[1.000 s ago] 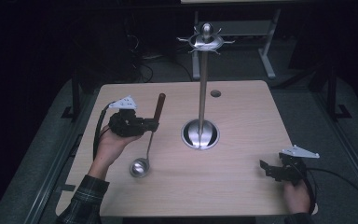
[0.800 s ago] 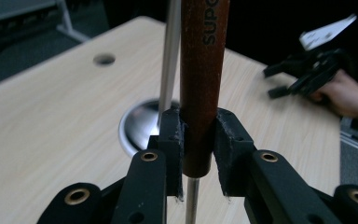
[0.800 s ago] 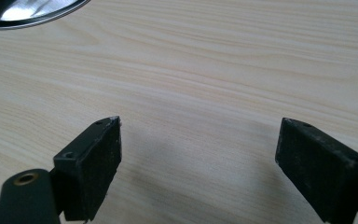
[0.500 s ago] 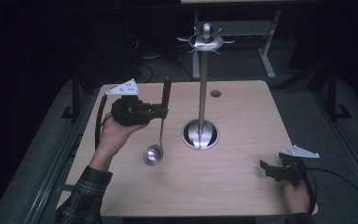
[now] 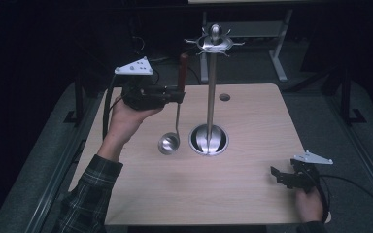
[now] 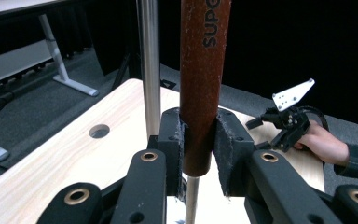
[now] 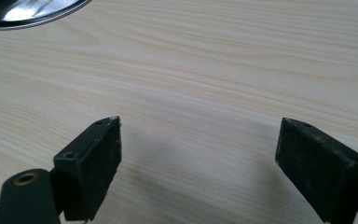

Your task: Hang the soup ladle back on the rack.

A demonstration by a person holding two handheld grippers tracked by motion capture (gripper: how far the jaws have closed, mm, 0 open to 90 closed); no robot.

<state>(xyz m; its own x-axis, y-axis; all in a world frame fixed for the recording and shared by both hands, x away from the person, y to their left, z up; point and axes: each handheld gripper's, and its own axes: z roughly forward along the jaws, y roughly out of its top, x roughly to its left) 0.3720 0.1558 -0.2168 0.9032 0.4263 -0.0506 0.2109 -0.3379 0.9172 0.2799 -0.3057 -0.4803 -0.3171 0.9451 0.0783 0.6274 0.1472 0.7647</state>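
The wooden table point(image 5: 252, 194) carried a tall steel utensil stand point(image 5: 212, 92), with its round base point(image 5: 209, 140) near the middle and a ring of hooks point(image 5: 214, 42) at the top. Beside the stand, on its left, the ladle point(image 5: 177, 109) hung upright in the air, its dark red handle point(image 6: 204, 84) up and its bowl point(image 5: 168, 143) down, just above the table.

Compared with one second earlier, the ladle had been lifted and turned: then it was lying slanted with the bowl on the wood, and now it was vertical and closer to the pole. I judged that the ladle was being brought to a hook, but it was not yet high enough.

The left gripper point(image 5: 175, 96) pinched the handle between its pads point(image 6: 230, 144). The left gripper view showed this grip clearly, and also the pole point(image 6: 149, 70) directly behind the handle, which the high view could not show so exactly. The right gripper point(image 5: 284, 176) rested at the near right edge of the table with its jaws spread and nothing between them; its own view showed bare wood and the rim of the base point(image 7: 32, 14).
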